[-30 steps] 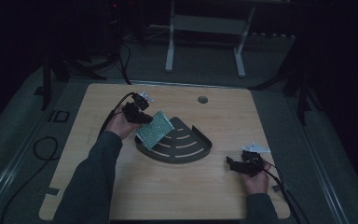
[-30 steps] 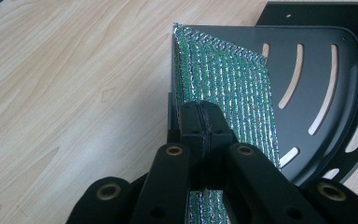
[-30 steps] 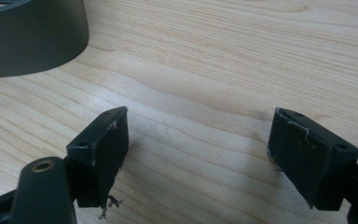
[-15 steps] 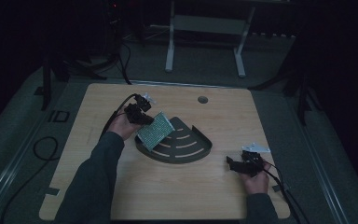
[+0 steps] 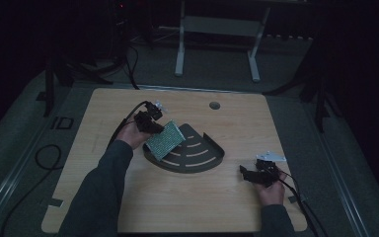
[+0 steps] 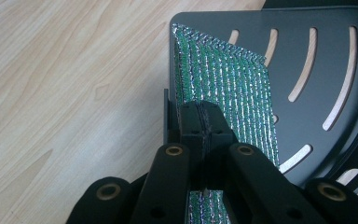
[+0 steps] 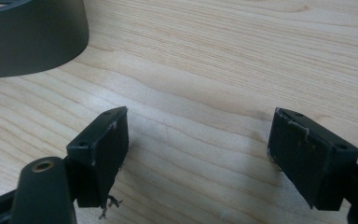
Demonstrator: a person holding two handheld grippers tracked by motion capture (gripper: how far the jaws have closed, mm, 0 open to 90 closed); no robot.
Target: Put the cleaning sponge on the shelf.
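In the high view, a dark grey fan-shaped slotted metal tray point(image 5: 197, 154) lies on the light wooden table point(image 5: 128, 197). At the tray's left corner, the left gripper point(image 5: 154, 127) holds a shiny green rectangular pouch point(image 5: 165, 140), tilted over the tray. The right gripper point(image 5: 244, 173) is right of the tray, apart from it.

In the left gripper view, the jaws are clenched on the pouch's edge, above the tray floor.

In the right gripper view, the jaws stand wide apart over bare wood, near the tray's wall point(image 7: 32, 37).

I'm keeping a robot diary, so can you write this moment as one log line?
left gripper: shut on green sponge cloth, over dark slotted tray | right gripper: open, holding nothing, above wooden table
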